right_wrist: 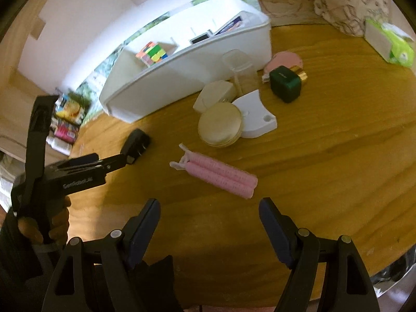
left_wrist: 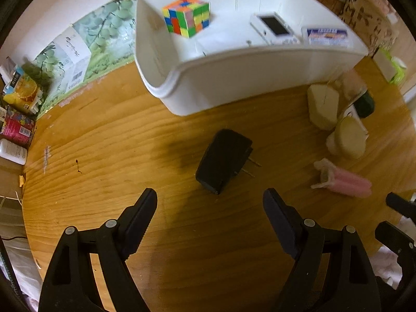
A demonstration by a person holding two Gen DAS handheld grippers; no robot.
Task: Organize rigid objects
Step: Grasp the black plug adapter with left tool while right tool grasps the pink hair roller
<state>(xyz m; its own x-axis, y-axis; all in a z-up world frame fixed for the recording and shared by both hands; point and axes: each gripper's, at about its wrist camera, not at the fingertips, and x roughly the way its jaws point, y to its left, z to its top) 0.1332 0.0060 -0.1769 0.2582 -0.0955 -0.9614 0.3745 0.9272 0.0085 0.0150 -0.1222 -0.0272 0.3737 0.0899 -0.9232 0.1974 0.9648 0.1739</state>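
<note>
Black jaws of your left gripper stand apart over the varnished wooden tabletop, nothing between the pads, with the black plastic plug-in charger lying just beyond them at 12 o'clock, its two metal prongs pointing toward 3 o'clock. Your right gripper is likewise spread and empty, the pair of pink ribbed foam hair rollers just ahead of it at 12 o'clock.

The charger looks light, stiff and smooth-sided; it will likely take a firm pinch across its flat broad faces, well clear of the prongs. The rollers look soft and very light, so a squeeze around the middle of the pair should hold them.

Farther back, at 1 o'clock from the right gripper, sit a round cream compact, a white curved plastic piece, a dark green square bottle with a gold cap and a clear plastic box. The long white plastic bin lies at 11 o'clock and already holds a multicoloured puzzle cube, a small white handheld device and a blue printed packet. A white wall, snack packets and a green tissue pack edge the table.
</note>
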